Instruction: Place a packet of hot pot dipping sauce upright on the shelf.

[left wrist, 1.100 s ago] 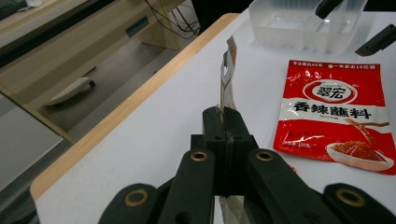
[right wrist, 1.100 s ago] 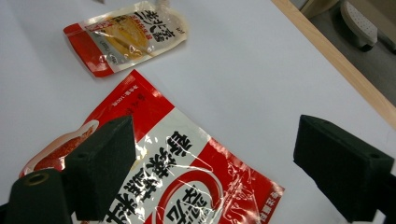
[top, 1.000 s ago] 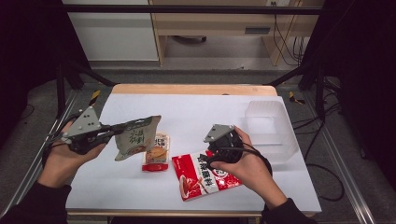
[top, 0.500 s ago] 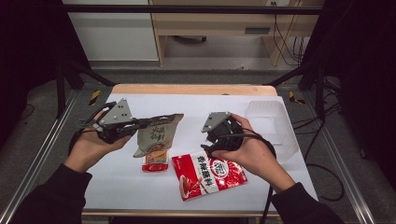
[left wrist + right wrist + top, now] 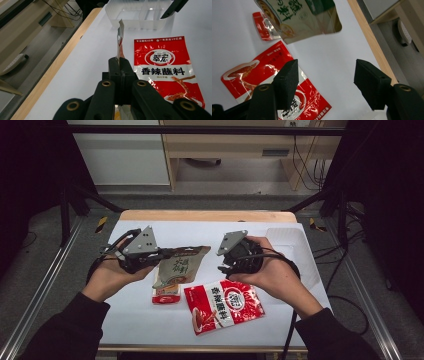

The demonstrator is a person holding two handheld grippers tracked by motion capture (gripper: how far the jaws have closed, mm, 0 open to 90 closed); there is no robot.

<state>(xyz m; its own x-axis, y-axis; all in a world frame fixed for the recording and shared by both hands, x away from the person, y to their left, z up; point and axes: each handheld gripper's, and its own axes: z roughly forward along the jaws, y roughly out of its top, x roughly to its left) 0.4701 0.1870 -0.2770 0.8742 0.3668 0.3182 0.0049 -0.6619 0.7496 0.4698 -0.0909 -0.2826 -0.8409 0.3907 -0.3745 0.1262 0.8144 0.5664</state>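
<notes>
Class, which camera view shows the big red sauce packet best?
The high view: the red sauce packet lies whole and unobstructed on the table. The left gripper view crops its lower edge behind the jaws; the right gripper view shows it partly, behind the jaws.

three sauce packets (image 5: 224, 305), one clear tray (image 5: 290, 240), perhaps ribbed

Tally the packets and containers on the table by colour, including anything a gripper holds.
Red packets: 2, the large red pouch and the small red sachet
Green-beige packets: 1, the green-beige pouch clamped in the left gripper
Clear bins: 1, the clear bin
Total: 4
</notes>
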